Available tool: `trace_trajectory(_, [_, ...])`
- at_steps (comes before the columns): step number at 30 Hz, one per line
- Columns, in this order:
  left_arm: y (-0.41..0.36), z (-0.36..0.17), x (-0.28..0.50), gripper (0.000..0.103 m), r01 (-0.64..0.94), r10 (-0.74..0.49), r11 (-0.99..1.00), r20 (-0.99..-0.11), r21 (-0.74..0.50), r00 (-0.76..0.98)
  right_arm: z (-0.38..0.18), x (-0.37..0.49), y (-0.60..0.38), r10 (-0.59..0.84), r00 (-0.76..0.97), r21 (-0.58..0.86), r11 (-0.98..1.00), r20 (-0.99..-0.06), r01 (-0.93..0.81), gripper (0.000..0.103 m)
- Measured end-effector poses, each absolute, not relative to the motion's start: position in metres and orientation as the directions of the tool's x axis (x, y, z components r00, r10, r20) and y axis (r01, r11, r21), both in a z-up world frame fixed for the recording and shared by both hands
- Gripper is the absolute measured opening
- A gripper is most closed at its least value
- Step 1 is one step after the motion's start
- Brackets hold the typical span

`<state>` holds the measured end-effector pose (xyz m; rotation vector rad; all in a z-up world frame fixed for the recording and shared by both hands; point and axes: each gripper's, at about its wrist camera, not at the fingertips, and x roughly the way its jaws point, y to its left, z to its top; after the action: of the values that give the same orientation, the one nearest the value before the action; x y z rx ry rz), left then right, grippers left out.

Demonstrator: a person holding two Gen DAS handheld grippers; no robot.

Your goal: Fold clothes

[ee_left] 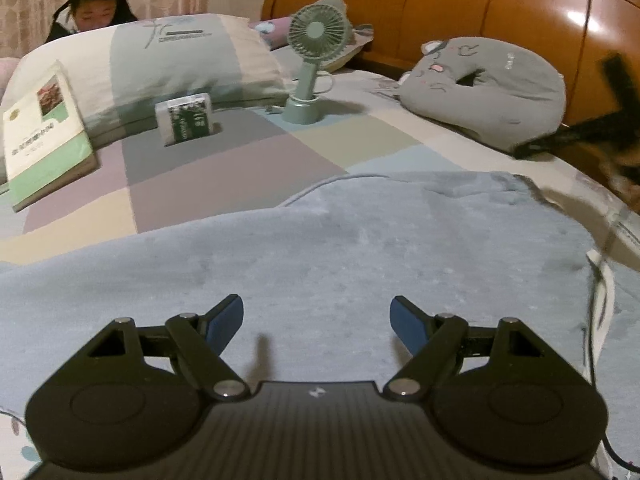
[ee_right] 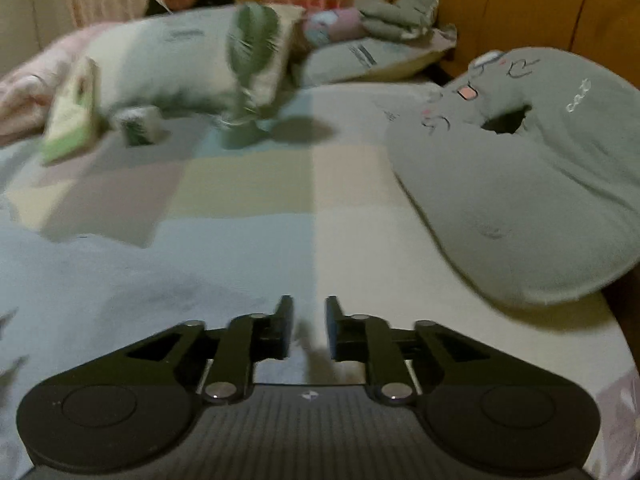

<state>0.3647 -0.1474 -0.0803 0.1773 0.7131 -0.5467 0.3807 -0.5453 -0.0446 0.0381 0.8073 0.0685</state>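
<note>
A light blue fleece garment lies spread flat on the bed and fills the near half of the left wrist view. My left gripper hovers over its near part, open wide with nothing between its blue pads. The right gripper shows there as a blurred dark shape past the garment's far right corner. In the right wrist view, which is motion-blurred, the garment lies to the lower left. My right gripper sits over the checked bedsheet at the garment's edge, its fingers a narrow gap apart and holding nothing.
On the bed's far side are a book, a small tissue pack, a green desk fan, a pillow and a grey cat cushion. The wooden headboard stands behind. A person sits beyond the pillow.
</note>
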Motion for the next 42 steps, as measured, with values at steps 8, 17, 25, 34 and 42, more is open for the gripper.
trace_trajectory(8, [-0.139,-0.075,0.364,0.082,0.525,-0.416,0.851,-0.653,-0.033,0.633,-0.037,0.293,-0.498,0.07,0.663,0.044,0.997,-0.746,-0.055,0.039])
trace_trajectory(17, [-0.136,-0.071,0.365,0.082,0.526,-0.432,0.849,-0.643,-0.052,0.633,-0.076,0.263,-0.523,0.087,0.652,0.166,0.984,-0.754,0.061,0.043])
trace_trajectory(25, [-0.138,-0.074,0.365,0.083,0.534,-0.441,0.843,-0.646,-0.06,0.623,-0.085,0.262,-0.536,0.256,0.711,0.327,0.944,-0.655,-0.039,0.045])
trace_trajectory(34, [-0.141,-0.079,0.366,0.083,0.541,-0.437,0.839,-0.659,-0.054,0.612,-0.079,0.284,-0.522,0.03,0.694,0.074,0.997,-0.719,0.034,0.012])
trace_trajectory(42, [-0.143,-0.086,0.371,0.083,0.535,-0.416,0.844,-0.685,-0.045,0.599,-0.068,0.271,-0.533,0.028,0.716,0.176,0.975,-0.698,0.134,0.033])
